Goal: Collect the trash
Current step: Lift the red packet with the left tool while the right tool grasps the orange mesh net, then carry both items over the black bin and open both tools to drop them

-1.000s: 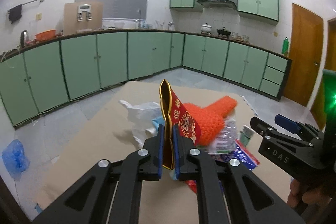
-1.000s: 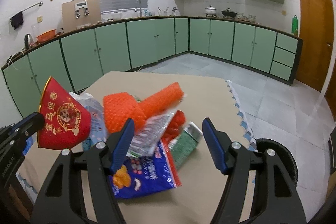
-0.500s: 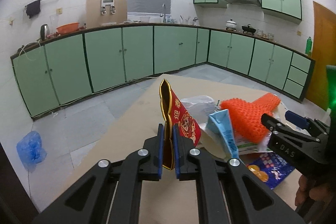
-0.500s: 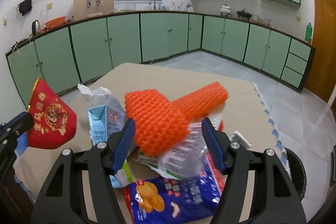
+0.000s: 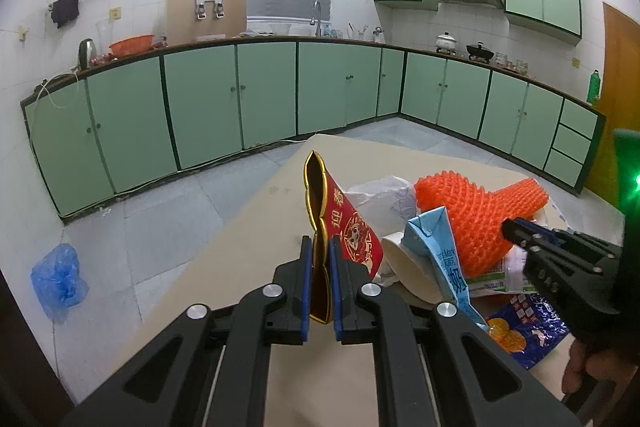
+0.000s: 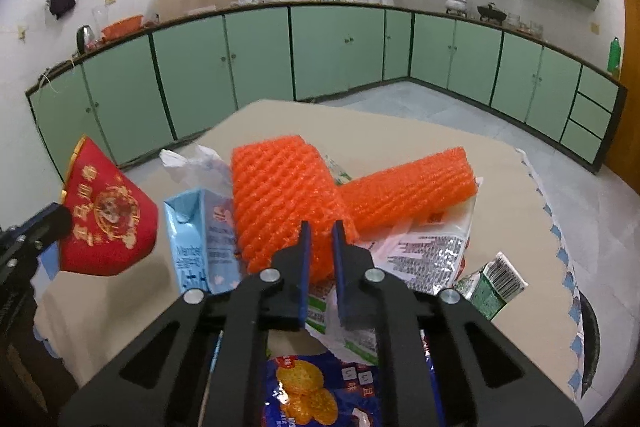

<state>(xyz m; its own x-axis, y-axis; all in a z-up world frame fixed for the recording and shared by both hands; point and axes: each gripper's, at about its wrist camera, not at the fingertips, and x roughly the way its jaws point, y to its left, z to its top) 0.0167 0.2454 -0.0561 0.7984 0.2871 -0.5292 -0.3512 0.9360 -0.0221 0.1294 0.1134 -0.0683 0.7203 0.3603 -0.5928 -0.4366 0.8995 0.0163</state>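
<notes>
From the left wrist: the left hand-held gripper (image 5: 320,263) holds as before, its jaws clamped on the lower edge of the red paper pouch (image 5: 340,223), which stands upright above the near left part of the counter (image 5: 248,227); what has changed lies to the right, where the right hand-held gripper (image 5: 510,227), a second ago standing wide, has its tip driven into the orange foam net (image 5: 476,211); the view has also swung so that the pile sits closer to the right edge of frame than it did; a person's hand (image 5: 580,371) shows at the lower right.

From the right wrist: the right hand-held gripper (image 6: 319,247) has snapped shut within the last half second, and its blue pads pinch a fold of the nearer orange foam net (image 6: 276,199); I judge the net is now captured, so both hands hold trash, and the next step is probably carrying each piece off to a bin, which I cannot find in either view.

Counted in this view, near the middle of the counter (image 6: 400,131): two orange foam nets, the second (image 6: 408,187) lying crosswise behind; one blue milk carton (image 6: 200,231); one red paper pouch (image 6: 104,223), held off the left edge; one crumpled white plastic bag (image 6: 192,163); one silver printed wrapper (image 6: 424,247); one blue biscuit packet (image 6: 320,387); one small green carton (image 6: 492,287).
</notes>
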